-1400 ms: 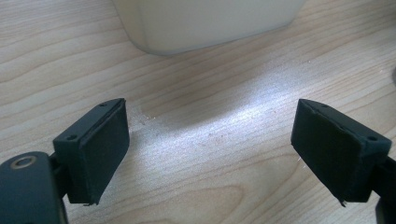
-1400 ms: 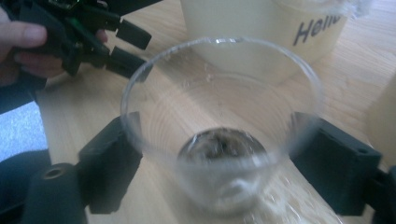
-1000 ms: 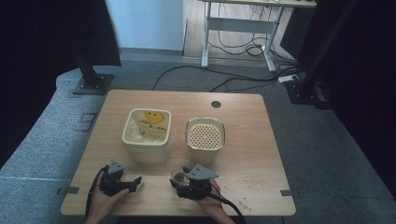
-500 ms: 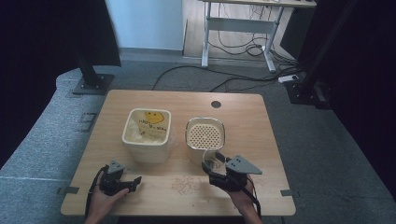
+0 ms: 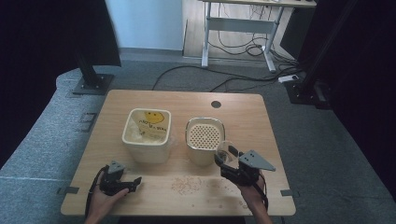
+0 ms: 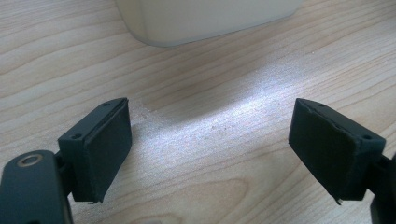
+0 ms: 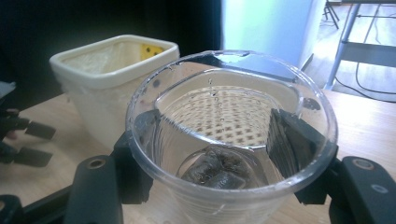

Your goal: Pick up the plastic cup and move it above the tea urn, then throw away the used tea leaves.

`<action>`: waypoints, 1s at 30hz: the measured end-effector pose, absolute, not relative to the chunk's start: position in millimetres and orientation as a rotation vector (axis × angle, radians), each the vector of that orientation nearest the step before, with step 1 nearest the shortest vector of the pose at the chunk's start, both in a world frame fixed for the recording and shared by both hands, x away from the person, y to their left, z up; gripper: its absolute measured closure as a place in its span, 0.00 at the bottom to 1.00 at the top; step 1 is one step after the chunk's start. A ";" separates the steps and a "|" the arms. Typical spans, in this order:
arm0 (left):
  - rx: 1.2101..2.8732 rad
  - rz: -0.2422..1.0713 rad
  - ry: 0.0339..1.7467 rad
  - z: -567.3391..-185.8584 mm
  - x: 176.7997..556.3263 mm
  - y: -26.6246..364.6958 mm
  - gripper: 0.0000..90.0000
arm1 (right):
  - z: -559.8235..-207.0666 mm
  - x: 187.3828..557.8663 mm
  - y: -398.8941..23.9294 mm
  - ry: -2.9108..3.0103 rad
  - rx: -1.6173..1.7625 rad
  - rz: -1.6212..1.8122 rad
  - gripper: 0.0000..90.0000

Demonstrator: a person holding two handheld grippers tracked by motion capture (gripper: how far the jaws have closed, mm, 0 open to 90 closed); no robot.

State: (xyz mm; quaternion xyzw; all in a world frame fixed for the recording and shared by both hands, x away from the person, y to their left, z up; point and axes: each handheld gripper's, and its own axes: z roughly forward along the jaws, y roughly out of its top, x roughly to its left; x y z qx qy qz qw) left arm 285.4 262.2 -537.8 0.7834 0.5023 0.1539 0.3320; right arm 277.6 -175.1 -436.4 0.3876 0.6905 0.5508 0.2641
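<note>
Right gripper has its jaws closed around a clear plastic cup, 1 pad on each side of the wall, cup upright. In the high view the cup sits just beside the near right corner of the perforated-lid container, rim about level with its top; whether it touches is hard to tell at this size. Cup looks empty; the mesh pattern seen through it is the perforated lid behind. Held upright and close likely so it can be tipped onto the perforated top, which would sieve whatever goes in.

Left gripper rests low at the near left of the table, jaws wide apart, nothing between them, bare wood below. Probably parked out of the way.

Cream bin with a smiley bag inside stands left of the container, near but apart. Scattered crumbs lie on the wood between the 2 grippers, possibly spill.
</note>
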 end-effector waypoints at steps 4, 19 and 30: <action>2.045 0.401 1.315 -537.6 284.8 262.6 0.15 | -428.4 283.2 -183.8 1.826 1.073 1.506 0.40; 2.054 0.388 1.310 -538.3 286.1 260.5 0.15 | -399.7 311.1 -208.5 1.744 1.108 1.447 0.40; 2.049 0.381 1.305 -537.6 285.9 261.8 0.15 | -395.1 326.1 -198.7 1.764 1.079 1.303 0.40</action>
